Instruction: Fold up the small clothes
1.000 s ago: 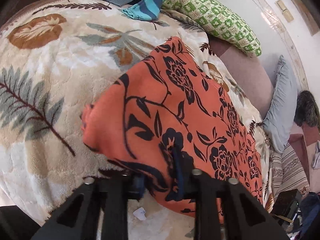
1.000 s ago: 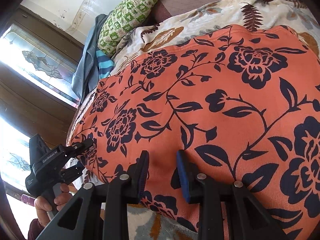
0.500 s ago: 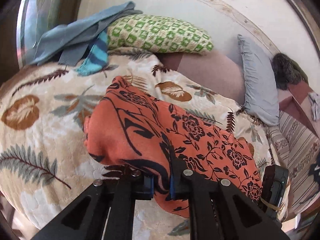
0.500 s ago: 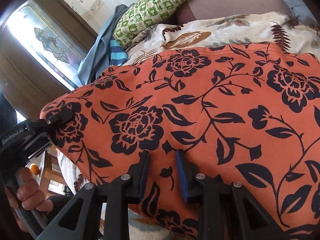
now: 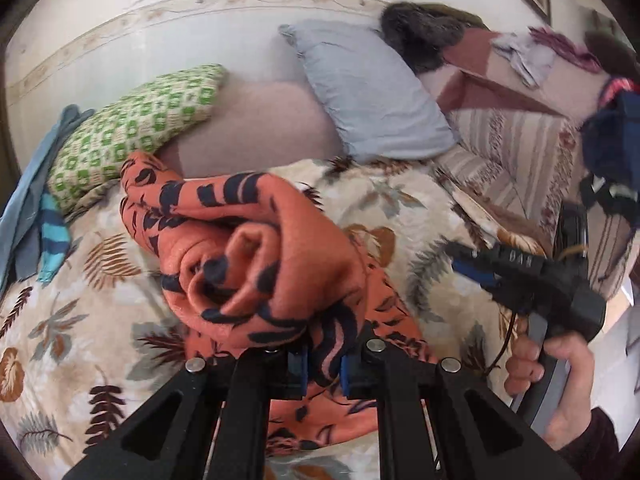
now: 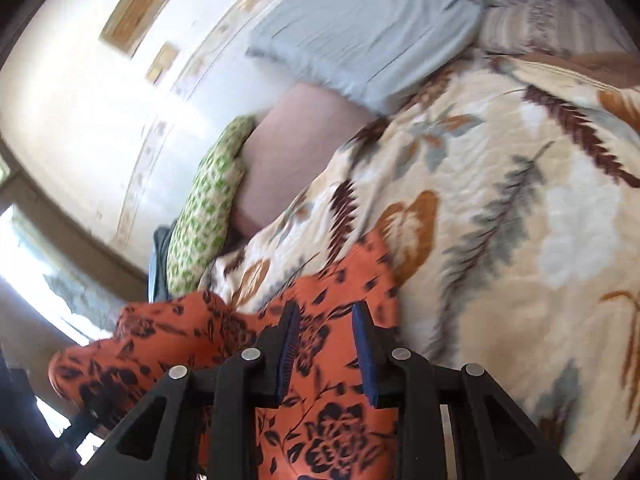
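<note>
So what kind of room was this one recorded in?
Most likely a bedroom or sleeping area at home: a leaf-print blanket covers a bed, a grey pillow and a green patterned pillow lie against the wall, and spare clothes are piled alongside.

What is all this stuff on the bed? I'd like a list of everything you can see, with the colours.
floral garment: one, orange with dark flowers, bunched on the blanket, pinched by the left tool
blanket: one, cream with brown and grey leaves, covering the bed
green pillow: one, green-and-white checked, at the head of the bed
grey pillow: one, pale grey-blue, leaning on the wall
blue clothes: a pile, grey-blue and turquoise striped, beside the green pillow
striped cover: one, beige and brown, far side
left tool: black, blue pads, shut on the garment
right tool: black, pads apart above the garment
person's hand: one, holding the right tool's handle
</note>
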Motion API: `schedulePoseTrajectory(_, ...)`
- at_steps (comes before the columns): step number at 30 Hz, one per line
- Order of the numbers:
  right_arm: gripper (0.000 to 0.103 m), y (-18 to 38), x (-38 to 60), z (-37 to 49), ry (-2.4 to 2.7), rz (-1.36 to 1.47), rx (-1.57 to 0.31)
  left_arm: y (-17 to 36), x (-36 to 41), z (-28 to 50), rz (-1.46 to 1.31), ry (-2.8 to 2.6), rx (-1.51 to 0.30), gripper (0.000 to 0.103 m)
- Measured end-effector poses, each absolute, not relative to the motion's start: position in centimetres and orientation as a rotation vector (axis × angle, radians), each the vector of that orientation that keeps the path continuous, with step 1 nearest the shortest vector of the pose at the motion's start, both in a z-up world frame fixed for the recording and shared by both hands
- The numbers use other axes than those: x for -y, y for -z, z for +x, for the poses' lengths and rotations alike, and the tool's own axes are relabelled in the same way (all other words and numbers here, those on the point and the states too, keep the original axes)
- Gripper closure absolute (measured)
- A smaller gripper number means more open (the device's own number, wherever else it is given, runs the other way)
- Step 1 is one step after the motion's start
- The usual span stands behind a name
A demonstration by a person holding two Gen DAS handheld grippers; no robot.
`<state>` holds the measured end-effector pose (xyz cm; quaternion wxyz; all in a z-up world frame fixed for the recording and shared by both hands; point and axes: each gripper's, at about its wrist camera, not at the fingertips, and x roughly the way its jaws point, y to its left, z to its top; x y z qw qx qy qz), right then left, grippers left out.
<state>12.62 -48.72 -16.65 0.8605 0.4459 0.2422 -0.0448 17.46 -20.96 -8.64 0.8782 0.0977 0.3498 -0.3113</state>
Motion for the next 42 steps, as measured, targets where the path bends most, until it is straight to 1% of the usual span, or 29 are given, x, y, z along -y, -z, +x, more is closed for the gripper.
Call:
schedulePoseTrajectory(1, 0.071, 16.7, 50.1, 11.8, 0.111, 0.968, -0.484, 10.0, 23.0, 16.8, 0.255, 0.679, -0.739, 0.091)
schedulePoseTrajectory(4, 0.071, 16.5, 52.6, 10.4, 0.148, 1.017, -0.443, 15.2, 27.4, 15.4, 0.43, 0.7, -0.804, 0.082)
schedulePoseTrajectory(5, 0.07, 16.4, 53.0, 10.3, 0.148, 1.035, -0.433, 16.7, 27.8, 15.5, 0.457, 0.695, -0.848, 0.082)
schedulePoseTrajectory(7, 0.07, 16.3, 53.3, 10.0, 0.131, 1.044, -0.427, 17.3, 27.3, 15.5, 0.432, 0.72, -0.884, 0.079)
schedulePoseTrajectory(9, 0.07, 16.0, 52.7, 10.5, 0.117, 1.015, -0.449, 15.6, 26.2, 14.9, 0.426, 0.754, -0.82, 0.069)
schedulePoseTrajectory(11, 0.07, 15.7, 51.9, 11.3, 0.102, 0.976, -0.48, 13.2, 24.7, 14.2, 0.419, 0.765, -0.724, 0.047)
schedulePoseTrajectory(12, 0.07, 15.6, 51.4, 11.6, 0.097, 0.959, -0.491, 12.1, 23.9, 14.0, 0.409, 0.76, -0.674, 0.041)
schedulePoseTrajectory(13, 0.07, 15.7, 50.9, 12.0, 0.085, 0.95, -0.501, 11.1, 23.0, 14.1, 0.395, 0.745, -0.629, 0.032)
schedulePoseTrajectory(14, 0.07, 15.8, 50.5, 12.4, 0.063, 0.949, -0.518, 10.2, 22.0, 14.5, 0.383, 0.717, -0.598, 0.03)
schedulePoseTrajectory(18, 0.07, 16.7, 49.0, 13.9, 0.022, 0.936, -0.614, 8.9, 18.2, 17.7, 0.304, 0.613, -0.62, 0.03)
schedulePoseTrajectory(20, 0.068, 17.0, 48.4, 14.3, 0.008, 0.933, -0.647, 9.3, 16.5, 19.2, 0.263, 0.556, -0.662, 0.03)
schedulePoseTrajectory(23, 0.067, 16.1, 47.2, 14.4, -0.037, 0.888, -0.62, 11.1, 15.4, 20.8, 0.252, 0.465, -0.731, 0.03)
schedulePoseTrajectory(26, 0.067, 15.0, 44.8, 15.2, -0.188, 0.851, -0.599, 13.4, 15.4, 21.8, 0.264, 0.404, -0.803, 0.03)
schedulePoseTrajectory(28, 0.067, 14.4, 43.1, 15.8, -0.242, 0.792, -0.612, 15.3, 15.9, 21.8, 0.312, 0.381, -0.838, 0.03)
schedulePoseTrajectory(30, 0.067, 15.7, 42.3, 16.9, -0.171, 0.742, -0.708, 17.6, 16.2, 21.6, 0.357, 0.372, -0.902, 0.03)
schedulePoseTrajectory(32, 0.068, 20.2, 43.1, 18.5, -0.087, 0.827, -0.902, 18.9, 15.9, 21.4, 0.329, 0.379, -0.917, 0.029)
schedulePoseTrajectory(33, 0.068, 22.3, 43.7, 18.7, -0.078, 0.898, -0.963, 18.8, 15.7, 21.3, 0.309, 0.384, -0.915, 0.029)
schedulePoseTrajectory(34, 0.073, 22.7, 44.2, 18.5, -0.079, 0.923, -0.942, 18.6, 15.7, 21.4, 0.311, 0.386, -0.92, 0.029)
schedulePoseTrajectory(36, 0.074, 21.5, 43.8, 18.3, -0.082, 0.851, -0.922, 17.7, 16.0, 21.7, 0.326, 0.401, -0.927, 0.029)
schedulePoseTrajectory(38, 0.071, 20.6, 42.9, 18.1, -0.064, 0.76, -0.903, 16.3, 16.2, 22.0, 0.321, 0.417, -0.894, 0.029)
schedulePoseTrajectory(42, 0.071, 18.9, 42.0, 18.6, -0.04, 0.705, -0.813, 13.8, 16.9, 24.1, 0.332, 0.4, -0.829, 0.029)
